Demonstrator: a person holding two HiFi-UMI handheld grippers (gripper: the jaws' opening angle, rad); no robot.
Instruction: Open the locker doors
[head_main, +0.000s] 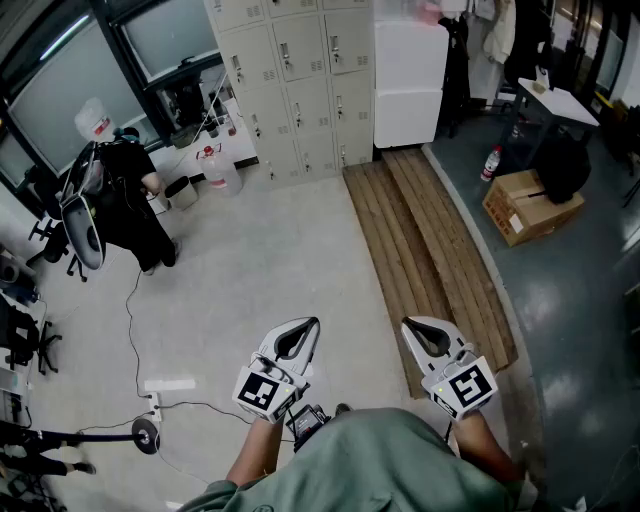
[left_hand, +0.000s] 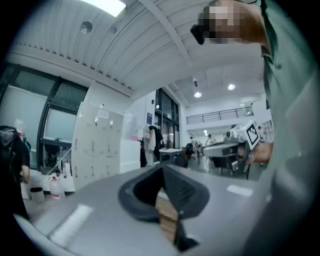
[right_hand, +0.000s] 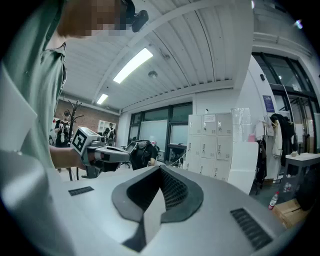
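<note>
both the left gripper (head_main: 311, 323) and the right gripper (head_main: 408, 325) were closed, jaws together with nothing between them, and held side by side above the pale floor (head_main: 270, 260). wooden planks (head_main: 425, 240) lay ahead on the right. the lockers (head_main: 295, 70) stood well apart at the far wall, their doors shut, near a person in black (head_main: 130, 205).
</note>
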